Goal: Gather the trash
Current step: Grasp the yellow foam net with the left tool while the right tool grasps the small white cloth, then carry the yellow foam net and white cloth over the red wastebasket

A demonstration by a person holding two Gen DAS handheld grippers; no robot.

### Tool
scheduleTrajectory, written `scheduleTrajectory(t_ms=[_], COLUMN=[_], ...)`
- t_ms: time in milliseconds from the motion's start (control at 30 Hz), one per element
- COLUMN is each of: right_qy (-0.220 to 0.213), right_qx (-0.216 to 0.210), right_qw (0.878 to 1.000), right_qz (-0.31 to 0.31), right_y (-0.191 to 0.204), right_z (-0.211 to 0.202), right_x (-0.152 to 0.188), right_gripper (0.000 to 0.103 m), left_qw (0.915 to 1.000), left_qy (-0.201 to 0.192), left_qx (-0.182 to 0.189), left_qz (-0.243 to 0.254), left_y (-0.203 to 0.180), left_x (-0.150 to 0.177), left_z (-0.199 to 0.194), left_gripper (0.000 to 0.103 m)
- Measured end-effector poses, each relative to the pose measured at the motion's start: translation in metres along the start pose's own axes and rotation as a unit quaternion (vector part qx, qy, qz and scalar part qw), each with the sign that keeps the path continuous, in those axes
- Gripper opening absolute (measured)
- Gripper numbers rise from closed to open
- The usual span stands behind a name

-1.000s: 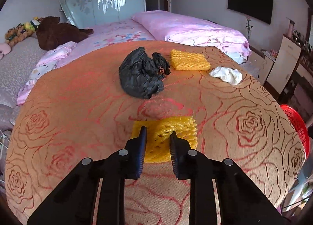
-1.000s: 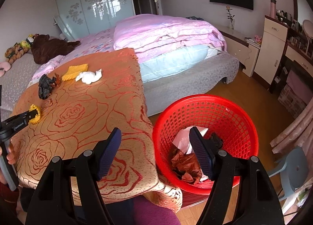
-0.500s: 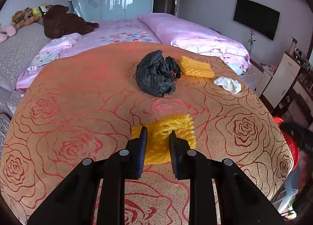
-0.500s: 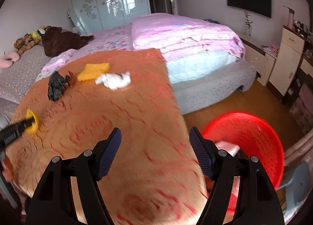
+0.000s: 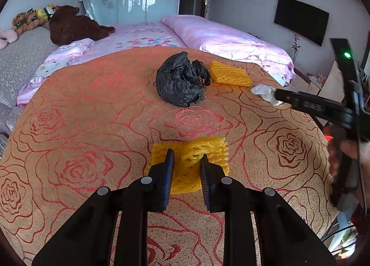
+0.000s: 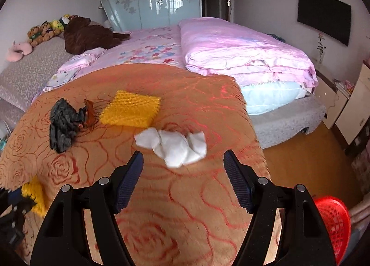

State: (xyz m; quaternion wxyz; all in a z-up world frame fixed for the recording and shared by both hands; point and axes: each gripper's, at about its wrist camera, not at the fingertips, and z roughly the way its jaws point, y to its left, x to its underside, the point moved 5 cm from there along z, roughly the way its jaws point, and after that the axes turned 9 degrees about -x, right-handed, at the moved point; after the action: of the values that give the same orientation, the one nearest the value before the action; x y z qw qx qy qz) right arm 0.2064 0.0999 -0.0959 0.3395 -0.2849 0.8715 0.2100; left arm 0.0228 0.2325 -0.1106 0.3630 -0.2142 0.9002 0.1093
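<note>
Collecting trash, mid-task: one piece gripped, three loose, basket part-visible.

L tongs (image 5: 186, 162) are clamped on the near yellow foam net (image 5: 203, 150), which rests on the rose-pattern cloth (image 5: 92, 115) covering the worktop, not yet lifted clear as far as can be judged. R tongs (image 6: 182, 169) stand apart w/ nothing between them, hovering just short of the white crumpled tissue (image 6: 175, 145). Left to pick: the tissue, the black crumpled bag (image 6: 62, 125) and the second yellow foam net (image 6: 130, 111), all on the cloth, bag and net almost touching, tissue near. Red basket (image 6: 333, 219) sits low at the right beside the worktop; contents not visible here. Est. progress: roughly halfway at most; four pieces have yet to reach the basket.
</note>
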Motion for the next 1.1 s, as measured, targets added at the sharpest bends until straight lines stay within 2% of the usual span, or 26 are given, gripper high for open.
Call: scheduleTrajectory(t_ms=[133, 200, 267, 467, 1100], right_qy=[0.005, 0.014, 0.030, 0.045, 0.043], right_qx=[0.003, 0.006, 0.004, 0.009, -0.038], right_qw=[1.000, 1.000, 0.999, 0.999, 0.998], right_qz=[-0.008, -0.011, -0.008, -0.022, -0.004], right_y=[0.005, 0.006, 0.005, 0.012, 0.031], right_z=[0.014, 0.022, 0.030, 0.032, -0.030], right_x=[-0.012, -0.015, -0.015, -0.009, 0.059], right_gripper=[0.065, 0.060, 0.049, 0.034, 0.032], left_qw=[1.0000, 1.0000, 1.0000, 1.0000, 0.9999], left_qy=[-0.004, -0.005, -0.006, -0.006, -0.010], left_qx=[-0.002, -0.002, -0.001, -0.001, -0.003], left_qz=[0.001, 0.001, 0.000, 0.000, -0.002], left_y=[-0.001, -0.001, -0.001, 0.000, 0.000], left_x=[0.001, 0.001, 0.002, 0.003, 0.002], left_z=[0.000, -0.001, -0.001, -0.001, -0.001], left_gripper=[0.021, 0.021, 0.021, 0.021, 0.021])
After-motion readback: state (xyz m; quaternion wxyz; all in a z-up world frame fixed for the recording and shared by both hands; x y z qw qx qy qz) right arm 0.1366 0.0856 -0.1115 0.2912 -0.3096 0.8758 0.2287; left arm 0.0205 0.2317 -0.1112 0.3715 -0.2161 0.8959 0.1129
